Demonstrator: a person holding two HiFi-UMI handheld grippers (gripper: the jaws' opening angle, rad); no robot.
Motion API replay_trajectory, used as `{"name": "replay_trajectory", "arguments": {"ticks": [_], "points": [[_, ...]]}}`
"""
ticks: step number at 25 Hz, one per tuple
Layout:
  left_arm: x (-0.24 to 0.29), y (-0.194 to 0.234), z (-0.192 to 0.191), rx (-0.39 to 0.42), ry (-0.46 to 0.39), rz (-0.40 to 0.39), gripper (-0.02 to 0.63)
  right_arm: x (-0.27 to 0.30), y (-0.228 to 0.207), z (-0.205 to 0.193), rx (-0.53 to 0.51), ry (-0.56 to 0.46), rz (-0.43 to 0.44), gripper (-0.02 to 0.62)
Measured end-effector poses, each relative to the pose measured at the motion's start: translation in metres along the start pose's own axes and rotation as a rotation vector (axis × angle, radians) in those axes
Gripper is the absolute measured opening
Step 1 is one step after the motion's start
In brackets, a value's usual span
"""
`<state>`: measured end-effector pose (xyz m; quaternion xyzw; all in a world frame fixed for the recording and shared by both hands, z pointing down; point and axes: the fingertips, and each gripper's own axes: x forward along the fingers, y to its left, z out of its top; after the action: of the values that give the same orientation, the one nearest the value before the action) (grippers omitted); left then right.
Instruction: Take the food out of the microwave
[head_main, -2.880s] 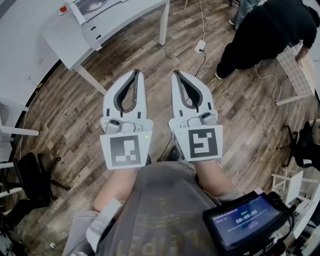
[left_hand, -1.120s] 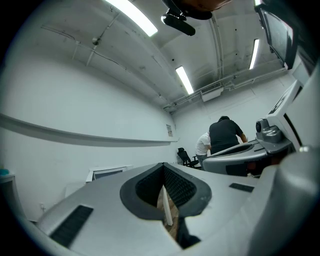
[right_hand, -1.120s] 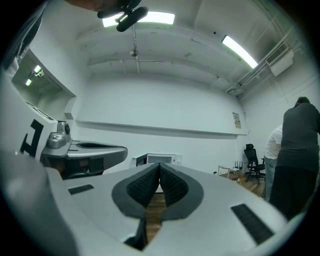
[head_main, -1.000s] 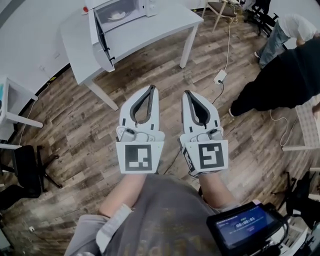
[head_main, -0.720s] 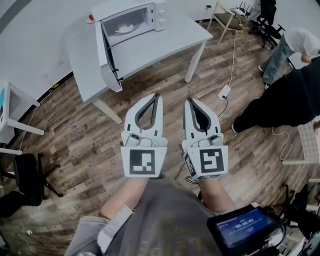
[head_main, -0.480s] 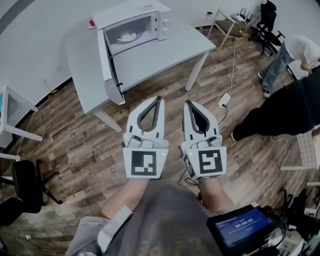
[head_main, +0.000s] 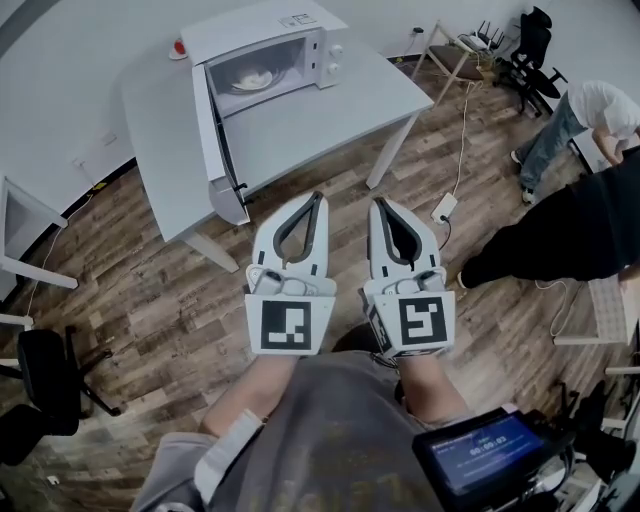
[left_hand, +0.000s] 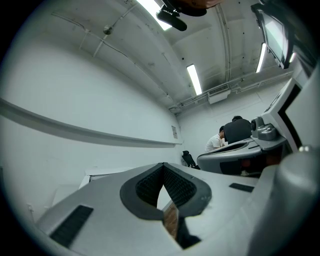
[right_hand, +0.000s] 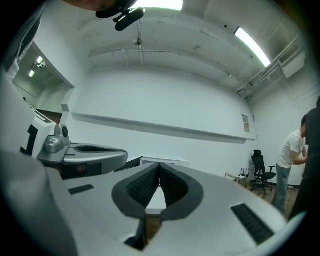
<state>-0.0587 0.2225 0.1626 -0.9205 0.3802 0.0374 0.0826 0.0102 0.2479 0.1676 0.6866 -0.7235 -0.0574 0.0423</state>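
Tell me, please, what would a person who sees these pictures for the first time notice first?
First, the left gripper and the right gripper, white, held side by side in the middle of the head view over the wooden floor, both shut and empty. Next, the microwave on the table at the top, its door swung open and a plate inside.

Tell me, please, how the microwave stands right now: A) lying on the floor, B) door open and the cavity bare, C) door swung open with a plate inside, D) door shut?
C: the head view shows the microwave on the table, its door swung open and a plate of food inside.
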Motion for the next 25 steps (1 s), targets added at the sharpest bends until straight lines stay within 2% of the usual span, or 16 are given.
{"name": "replay_trajectory", "arguments": {"ticks": [7,14,17,25], "points": [[0.021,0.006,-0.008,0.016,0.011,-0.001,0.008,0.022,-0.010,-0.005,0.013,-0.006,0.003,0.008],[0.055,0.007,-0.027,0.028,0.057,0.017,0.008,0.049,-0.033,-0.021,0.030,0.000,0.029,0.008],[0.076,0.006,-0.032,0.061,0.073,0.023,0.008,0.066,-0.048,-0.026,0.044,0.007,0.052,0.008],[0.139,0.017,-0.054,0.054,0.143,0.099,0.008,0.126,-0.088,-0.042,0.069,0.026,0.143,0.008]]}}
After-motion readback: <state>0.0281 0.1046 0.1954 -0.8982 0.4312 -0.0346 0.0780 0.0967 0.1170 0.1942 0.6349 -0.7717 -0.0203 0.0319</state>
